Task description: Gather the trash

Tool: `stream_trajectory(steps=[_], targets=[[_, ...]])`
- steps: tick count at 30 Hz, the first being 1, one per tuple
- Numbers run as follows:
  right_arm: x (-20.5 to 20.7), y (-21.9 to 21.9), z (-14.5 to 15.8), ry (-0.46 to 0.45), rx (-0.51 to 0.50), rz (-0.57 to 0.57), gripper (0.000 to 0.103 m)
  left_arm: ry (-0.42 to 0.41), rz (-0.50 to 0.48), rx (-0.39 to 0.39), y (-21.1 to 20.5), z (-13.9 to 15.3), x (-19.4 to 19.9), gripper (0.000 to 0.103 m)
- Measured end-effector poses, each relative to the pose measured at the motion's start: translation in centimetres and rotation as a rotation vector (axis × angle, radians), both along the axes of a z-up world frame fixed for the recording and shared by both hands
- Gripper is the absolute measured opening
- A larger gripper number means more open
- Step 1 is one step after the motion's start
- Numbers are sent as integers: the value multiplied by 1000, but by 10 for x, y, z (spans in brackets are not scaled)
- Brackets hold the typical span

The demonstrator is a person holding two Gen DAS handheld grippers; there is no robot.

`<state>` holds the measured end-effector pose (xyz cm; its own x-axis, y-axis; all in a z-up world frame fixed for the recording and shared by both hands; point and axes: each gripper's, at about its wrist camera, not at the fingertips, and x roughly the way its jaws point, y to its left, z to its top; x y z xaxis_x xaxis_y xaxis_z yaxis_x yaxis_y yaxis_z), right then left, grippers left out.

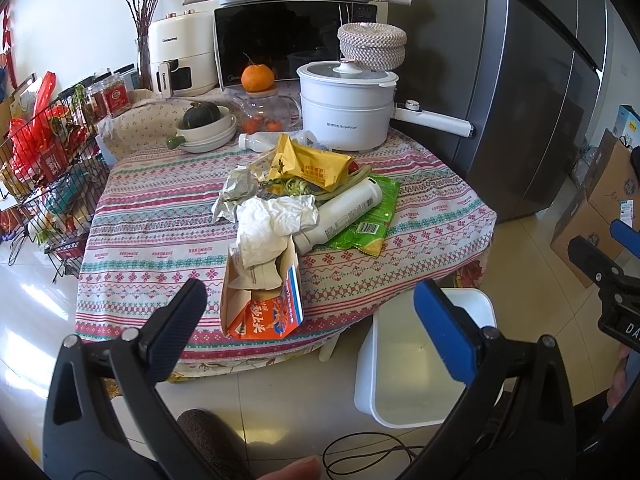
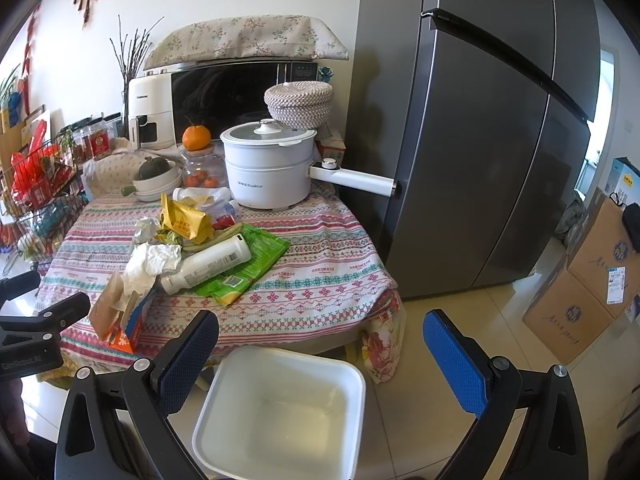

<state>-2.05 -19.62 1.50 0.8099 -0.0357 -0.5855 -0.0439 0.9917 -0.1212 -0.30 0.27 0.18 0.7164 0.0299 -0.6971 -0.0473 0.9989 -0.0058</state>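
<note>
Both tongs, left tongs and right tongs, gape released before the patterned-cloth tabletop; a torn orange cardboard carton lies nearest, above the white square plastic bin.

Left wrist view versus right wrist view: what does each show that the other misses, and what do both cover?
Only the left wrist view shows a black cable on the floor and the face of the torn orange carton.

Only the right wrist view shows the white bin's whole empty inside and a small carton behind the electric pot.

Both show the trash pile with the white bottle on the green wrapper, the yellow packet, crumpled tissue, and the electric pot. Both sets of tongs, left and right, are open and empty.
</note>
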Motion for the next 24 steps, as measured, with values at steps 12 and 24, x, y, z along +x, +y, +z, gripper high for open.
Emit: stream_trajectory(steps=[12,24], targets=[[0,0,-1,-8,0,4,103,-33,4,2,1,4,-3,103],[1,-1,2,-9,-7,7,103,-51,13,23,-3,3,-1,103]])
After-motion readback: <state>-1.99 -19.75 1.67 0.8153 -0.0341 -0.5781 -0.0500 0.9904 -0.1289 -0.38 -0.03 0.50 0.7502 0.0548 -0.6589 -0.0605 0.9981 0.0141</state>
